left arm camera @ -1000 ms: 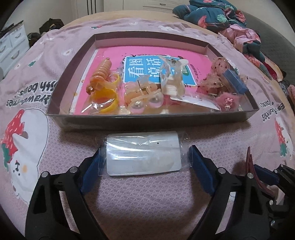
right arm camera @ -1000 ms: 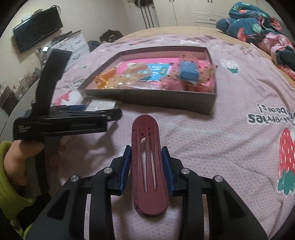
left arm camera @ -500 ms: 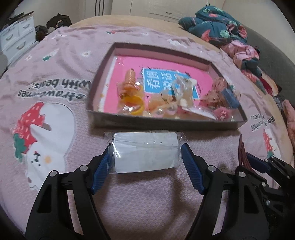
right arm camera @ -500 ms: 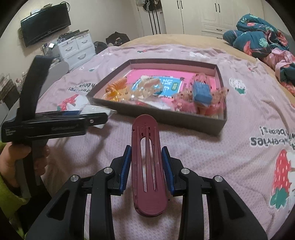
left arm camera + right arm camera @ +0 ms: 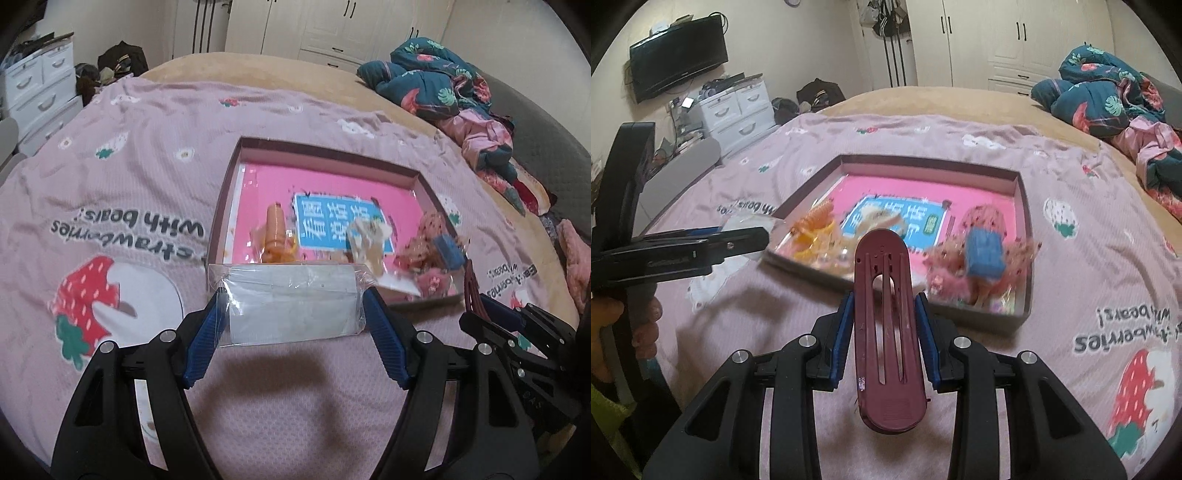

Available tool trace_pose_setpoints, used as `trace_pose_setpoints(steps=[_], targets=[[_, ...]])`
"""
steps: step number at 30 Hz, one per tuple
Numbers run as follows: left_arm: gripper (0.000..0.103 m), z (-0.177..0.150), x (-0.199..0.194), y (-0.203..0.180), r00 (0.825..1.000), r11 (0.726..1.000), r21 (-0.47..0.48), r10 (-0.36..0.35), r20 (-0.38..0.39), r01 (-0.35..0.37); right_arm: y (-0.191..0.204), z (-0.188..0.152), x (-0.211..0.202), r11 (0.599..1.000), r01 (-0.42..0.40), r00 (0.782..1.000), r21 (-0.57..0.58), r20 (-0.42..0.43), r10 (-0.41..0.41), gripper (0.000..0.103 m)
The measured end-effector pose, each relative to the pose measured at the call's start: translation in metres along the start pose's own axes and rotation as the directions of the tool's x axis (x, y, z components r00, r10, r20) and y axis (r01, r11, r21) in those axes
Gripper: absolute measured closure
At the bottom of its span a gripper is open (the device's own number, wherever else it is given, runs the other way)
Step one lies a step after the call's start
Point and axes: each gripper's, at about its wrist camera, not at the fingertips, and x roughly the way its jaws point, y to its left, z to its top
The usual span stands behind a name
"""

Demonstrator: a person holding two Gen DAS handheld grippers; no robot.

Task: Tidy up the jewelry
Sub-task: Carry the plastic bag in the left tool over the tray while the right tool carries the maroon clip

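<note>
My left gripper [image 5: 293, 306] is shut on a clear plastic packet with a white card [image 5: 291, 302] and holds it above the bedspread, just in front of the brown box [image 5: 221, 206]. My right gripper [image 5: 884, 306] is shut on a long maroon hair clip [image 5: 884, 325], also in the air before the box [image 5: 1025, 206]. The box has a pink lining and holds an orange spiral clip [image 5: 275, 232], a cream claw clip [image 5: 367, 240], a blue clip on pink mesh [image 5: 984, 253] and other packets. The left gripper also shows in the right wrist view [image 5: 746, 240].
The box lies on a pink strawberry-print bedspread [image 5: 110, 177]. Crumpled dark floral bedding [image 5: 436, 85] lies at the far right. White drawers [image 5: 738, 107] and a wall TV [image 5: 677, 55] stand left of the bed. Wardrobes line the back wall.
Both grippers have risen and pulled back from the box, each with its item still held. The box now looks smaller and farther off.
</note>
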Motion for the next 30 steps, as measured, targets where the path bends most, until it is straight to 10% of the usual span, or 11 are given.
trace_pose_setpoints(steps=[30], targets=[[0.037, 0.056, 0.061, -0.027, 0.999, 0.997, 0.058, -0.044, -0.022, 0.045, -0.05, 0.066, 0.025, 0.993, 0.105, 0.992, 0.058, 0.065, -0.109, 0.071]])
